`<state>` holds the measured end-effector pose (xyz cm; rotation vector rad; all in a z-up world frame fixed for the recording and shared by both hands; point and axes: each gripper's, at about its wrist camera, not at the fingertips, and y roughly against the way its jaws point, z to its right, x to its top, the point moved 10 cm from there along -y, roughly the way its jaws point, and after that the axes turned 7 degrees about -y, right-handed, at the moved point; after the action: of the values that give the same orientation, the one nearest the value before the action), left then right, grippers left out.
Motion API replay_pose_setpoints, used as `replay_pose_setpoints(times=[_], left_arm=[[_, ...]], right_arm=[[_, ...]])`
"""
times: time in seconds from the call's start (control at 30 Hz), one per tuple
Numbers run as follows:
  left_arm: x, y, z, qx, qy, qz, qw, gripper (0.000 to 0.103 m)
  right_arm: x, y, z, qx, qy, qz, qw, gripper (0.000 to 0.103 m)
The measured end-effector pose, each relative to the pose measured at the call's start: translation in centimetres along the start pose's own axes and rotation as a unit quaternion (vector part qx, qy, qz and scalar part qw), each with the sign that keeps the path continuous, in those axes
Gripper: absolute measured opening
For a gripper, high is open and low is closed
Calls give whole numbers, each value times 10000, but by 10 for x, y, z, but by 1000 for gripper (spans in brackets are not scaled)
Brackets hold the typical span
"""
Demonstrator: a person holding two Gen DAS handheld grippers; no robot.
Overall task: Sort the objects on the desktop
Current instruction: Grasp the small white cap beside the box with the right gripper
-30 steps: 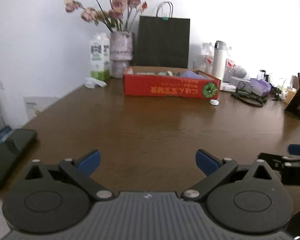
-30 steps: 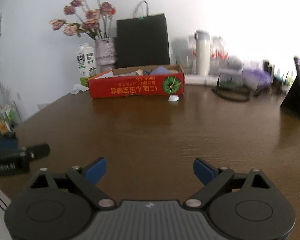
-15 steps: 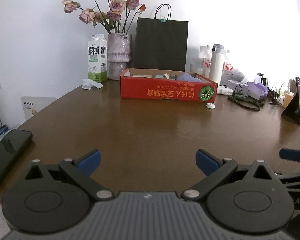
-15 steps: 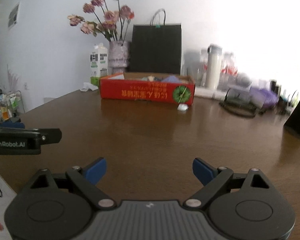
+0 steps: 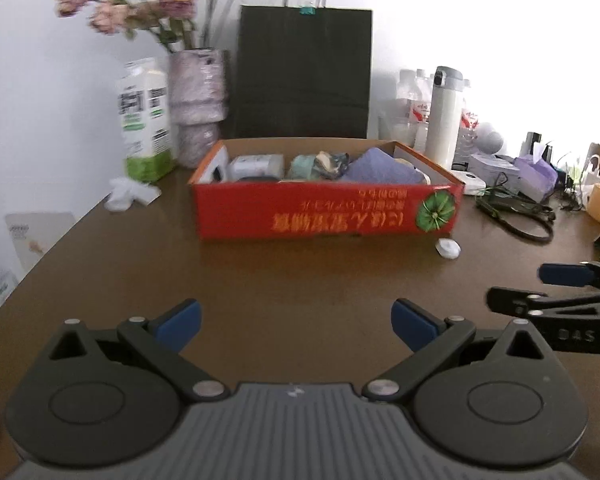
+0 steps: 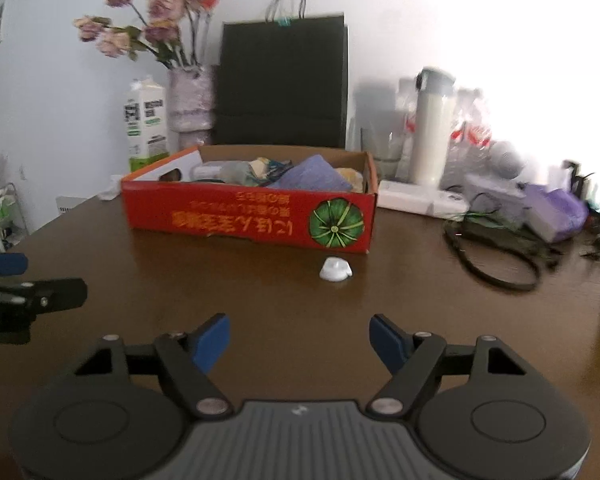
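**Both hand-held grippers empty, box and one stray piece ahead**

Nearest the right wrist camera, the right hand-held gripper (image 6: 299, 340) has its blue pads well apart with only bare table (image 6: 260, 280) between them; its jaws are closing, on nothing. In the left wrist view the left hand-held gripper (image 5: 296, 320) also stands wide and holds nothing. Each tool shows at the edge of the other's view, the right one at 3 o'clock in the left view, so the two are side by side and aimed the same way, slightly downward at the tabletop. That suits an approach rather than a grasp.

Just beyond the right gripper, at about 12 o'clock, a small white object (image 6: 335, 270) lies loose on the wood, just in front of the near right corner of the red box (image 6: 252, 220). It is likely the next thing to sort, being the only stray piece close to the box; what it is I cannot tell.

The red box sits open-topped mid-table and already holds a purple cloth (image 6: 312, 178) and other crumpled items, so it seems to serve as the collecting bin.

Farther back, at 10 o'clock, a milk carton (image 6: 146, 124) and a vase of flowers (image 6: 190, 100) stand by the wall, a black paper bag (image 6: 282, 80) directly behind the box. At 2 o'clock are a white flask (image 6: 432, 128), a black cable loop (image 6: 496, 256) and a blurred clutter.
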<state>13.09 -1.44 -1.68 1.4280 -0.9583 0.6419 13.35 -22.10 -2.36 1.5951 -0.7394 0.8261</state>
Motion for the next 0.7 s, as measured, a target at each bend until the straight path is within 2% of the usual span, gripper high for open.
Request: replay_pose_setpoints(times=[0.17,0.3,0.37,0.43,0.5,0.57,0.63,0.7], left_arm=[[21,-58,5,-180,-100,-138,9997,103],[32,-86,4,-161,-148,-129,9997,103],[36,-98,3,-194,-104,-136,9997,103],[39,-108,3,-196,-77,-137,9997,101],[39,-115,4,-238,-98,-151,9996,96],[39,-120,5,-275,-69,-122,9995,72],[33,-126,4,-347,86,-319,9988,24],[28,-128,4,-471,223,-531,9972,11]], right_arm=[[18,-66,13,-159,-93,-267,9995,70],[29,-95,17,-235,-117,-316,9992,68],[32,-106,18,-278,-113,-369,9989,53],[31,-116,22,-370,-183,-396,9984,50],[34,-119,24,-320,-288,-395,9983,36],[36,-122,23,-371,-264,-354,9983,24],[36,-123,18,-295,-239,-356,9986,24],[34,-120,12,-270,-230,-364,9987,23]])
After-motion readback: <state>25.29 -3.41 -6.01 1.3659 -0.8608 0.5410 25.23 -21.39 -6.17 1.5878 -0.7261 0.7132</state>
